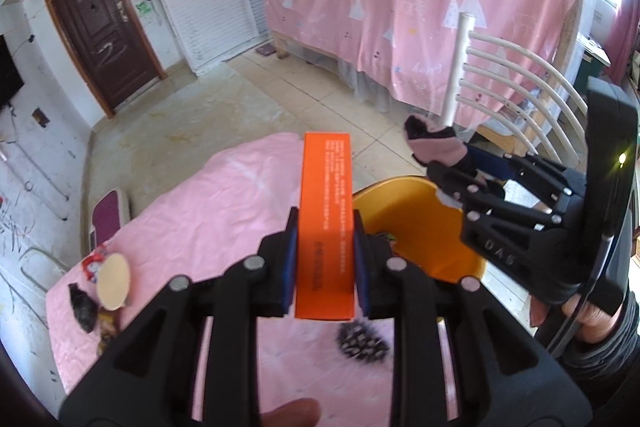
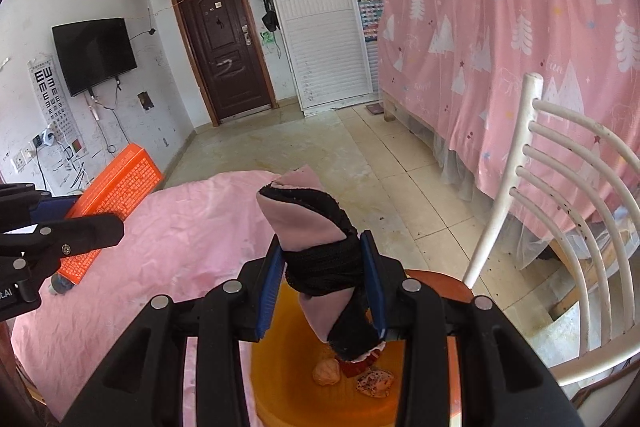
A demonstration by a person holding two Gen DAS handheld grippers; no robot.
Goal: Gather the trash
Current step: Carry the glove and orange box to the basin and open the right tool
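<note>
Now each hand-held gripper (image 1: 325, 259) (image 2: 323, 287) clamps trash above the orange bin (image 2: 420, 399).

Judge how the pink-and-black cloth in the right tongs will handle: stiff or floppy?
Probably floppy: the pink-and-black cloth bunches where the right tongs pinch it, and both ends sag. Likely light. Released, it should drop limply into the orange bin below.

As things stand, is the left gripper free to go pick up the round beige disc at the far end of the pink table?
Probably not yet. The left gripper is shut on the orange box, so its jaws are occupied. The path across the pink table to the beige disc looks unobstructed otherwise.
</note>
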